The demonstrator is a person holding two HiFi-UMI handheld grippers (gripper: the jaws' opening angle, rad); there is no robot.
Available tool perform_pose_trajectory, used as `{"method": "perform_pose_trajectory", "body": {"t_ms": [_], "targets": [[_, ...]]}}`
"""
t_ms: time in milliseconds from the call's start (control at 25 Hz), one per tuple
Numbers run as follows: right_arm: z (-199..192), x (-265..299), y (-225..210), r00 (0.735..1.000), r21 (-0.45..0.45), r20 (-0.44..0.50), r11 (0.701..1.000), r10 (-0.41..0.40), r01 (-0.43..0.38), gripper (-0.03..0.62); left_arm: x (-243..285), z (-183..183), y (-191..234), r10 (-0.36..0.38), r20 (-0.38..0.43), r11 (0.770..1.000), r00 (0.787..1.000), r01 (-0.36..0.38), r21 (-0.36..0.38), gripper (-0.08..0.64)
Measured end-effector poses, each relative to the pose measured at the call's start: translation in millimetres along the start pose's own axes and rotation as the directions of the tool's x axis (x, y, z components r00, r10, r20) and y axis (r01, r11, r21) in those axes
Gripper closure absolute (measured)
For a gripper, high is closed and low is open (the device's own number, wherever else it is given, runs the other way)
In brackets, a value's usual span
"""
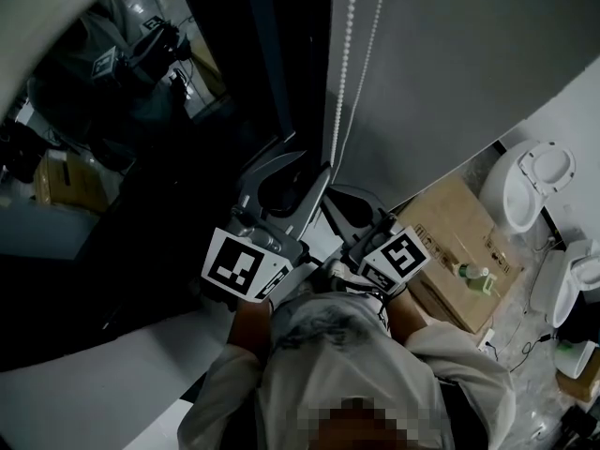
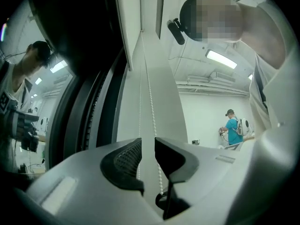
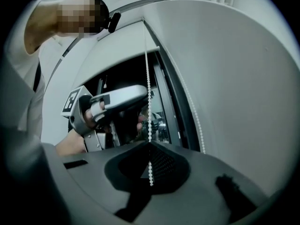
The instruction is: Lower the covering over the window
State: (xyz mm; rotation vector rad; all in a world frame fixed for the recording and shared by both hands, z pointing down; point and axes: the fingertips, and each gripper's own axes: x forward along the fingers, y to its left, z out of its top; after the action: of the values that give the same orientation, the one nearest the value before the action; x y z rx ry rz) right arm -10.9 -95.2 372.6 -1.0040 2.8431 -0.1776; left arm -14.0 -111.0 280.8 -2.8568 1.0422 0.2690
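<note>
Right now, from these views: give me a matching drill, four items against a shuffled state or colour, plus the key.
Items:
1. left gripper
2. right gripper
3. cardboard box
4. roller blind

States:
A. grey, hanging at the window
B. jaws shut on the bead chain
C. brown, green bottle on top
D. jaws apart, chain running between them

Pairs: 1-D, 2-B, 3-C, 4-A

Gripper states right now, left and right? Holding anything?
Left gripper: jaws open; the bead chain runs between them, unclamped.
Right gripper: jaws closed on the bead chain.
</note>
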Motion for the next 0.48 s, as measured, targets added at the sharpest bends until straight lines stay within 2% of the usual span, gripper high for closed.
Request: {"method": "perform_pose_trajectory", "body": {"t_ms": [200,360,440,480], "targets": [[-2,-4,-5,1.000,-0.002,-0.007,1.000,-0.020,0.020,0.575,2,3,-8,-0.041,0.013,0.998,0.999,0.041,-0.041,0.459],[-3,-2,-2,1.000,-0.004,-0.007,1.000,-0.014,0.014,0.575,10,6,-9,-0.050,0.026,0.999,0.998,0.050,-0.010,0.446],[-2,-1,1,1.000,-0.002,-0.005,1.000,-0.012,0.012,0.575,14,8,-10,-0.052,0.026,0.999,0.998,0.052,-0.003,0.488],[-1,-1,2,1.000,-0.002,-0.001,1.000,-0.013,0.013,0.575,14,9,-11,-0.057,0.028,0.998,0.998,0.057,-0.011,0.545]]}}
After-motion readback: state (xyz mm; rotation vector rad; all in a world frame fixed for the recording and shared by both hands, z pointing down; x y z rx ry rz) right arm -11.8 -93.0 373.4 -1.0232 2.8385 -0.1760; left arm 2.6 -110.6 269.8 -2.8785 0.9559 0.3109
